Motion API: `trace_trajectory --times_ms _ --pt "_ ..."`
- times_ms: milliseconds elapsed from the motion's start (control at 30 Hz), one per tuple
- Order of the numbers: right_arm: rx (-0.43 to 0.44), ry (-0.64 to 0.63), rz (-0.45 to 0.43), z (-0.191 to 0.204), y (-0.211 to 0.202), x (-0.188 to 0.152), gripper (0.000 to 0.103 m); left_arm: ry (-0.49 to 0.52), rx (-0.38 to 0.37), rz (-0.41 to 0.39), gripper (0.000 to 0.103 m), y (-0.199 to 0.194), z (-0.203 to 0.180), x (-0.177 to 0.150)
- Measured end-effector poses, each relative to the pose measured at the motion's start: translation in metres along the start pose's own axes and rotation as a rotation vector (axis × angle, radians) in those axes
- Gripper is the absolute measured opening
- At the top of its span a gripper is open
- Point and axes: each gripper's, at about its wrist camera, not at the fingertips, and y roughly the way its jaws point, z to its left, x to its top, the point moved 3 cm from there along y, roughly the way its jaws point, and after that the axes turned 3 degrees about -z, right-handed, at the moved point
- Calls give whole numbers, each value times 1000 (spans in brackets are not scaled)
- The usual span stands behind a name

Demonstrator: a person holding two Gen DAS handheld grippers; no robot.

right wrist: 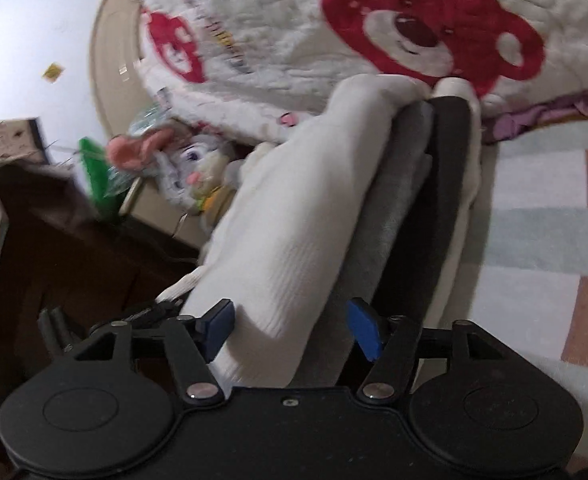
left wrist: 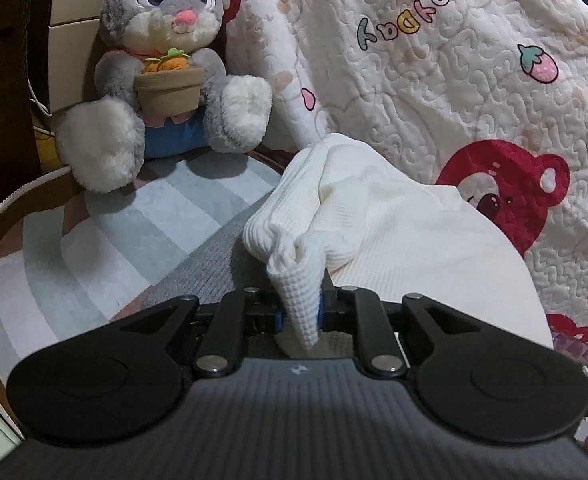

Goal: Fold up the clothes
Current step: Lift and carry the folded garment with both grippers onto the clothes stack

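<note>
A white waffle-knit garment (left wrist: 394, 232) lies bunched on the floor rug. My left gripper (left wrist: 300, 312) is shut on a pinched corner of it, and the corner hangs down between the blue pads. In the right wrist view the same white garment (right wrist: 294, 216) runs as a thick roll from between my right gripper's (right wrist: 290, 330) fingers toward the quilt. A grey layer (right wrist: 394, 200) and a black layer (right wrist: 434, 200) lie against its right side. The right gripper's blue pads (right wrist: 364, 332) stand wide apart on either side of the cloth. That view is blurred.
A grey plush rabbit (left wrist: 166, 80) holding a carrot pot sits at the back left, also seen as the rabbit (right wrist: 198, 168). A cream quilt with red bears (left wrist: 454, 60) rises behind the garment. The striped rug (left wrist: 114, 232) covers the floor. Dark wooden furniture (right wrist: 74, 248) stands on the left.
</note>
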Motion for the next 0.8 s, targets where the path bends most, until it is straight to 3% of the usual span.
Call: trace_trajectory --times_ms 33,133,200,267,333,367,400,467,567,600,733,800 --pt "-23 27 -9 -1 5 1 78 -2 0 1 18 0 1 0" --pt "17 64 25 2 12 6 75 -19 -7 8 20 2 5 -1" --pt "46 53 56 9 14 6 45 -18 -5 12 20 2 6 0" --pt "69 21 73 16 15 6 37 9 9 11 20 3 4 -1" --pt "83 25 79 16 18 9 37 34 15 4 20 3 1 -2" --pt "90 28 81 16 20 11 41 35 13 2 20 3 0 -3" --pt "76 38 80 13 23 12 53 35 11 1 20 4 0 -3" --pt "54 41 79 8 29 10 62 31 10 5 20 6 -1 -2" --pt "83 24 74 15 33 17 34 86 7 -21 12 -1 -11 13" --pt "90 11 74 18 33 15 29 119 2 -39 12 -7 -16 22" --pt "104 -44 87 31 30 2 28 231 -26 -112 11 -31 -36 58" --pt "112 -72 93 38 29 -4 28 199 -50 -135 11 -42 -31 75"
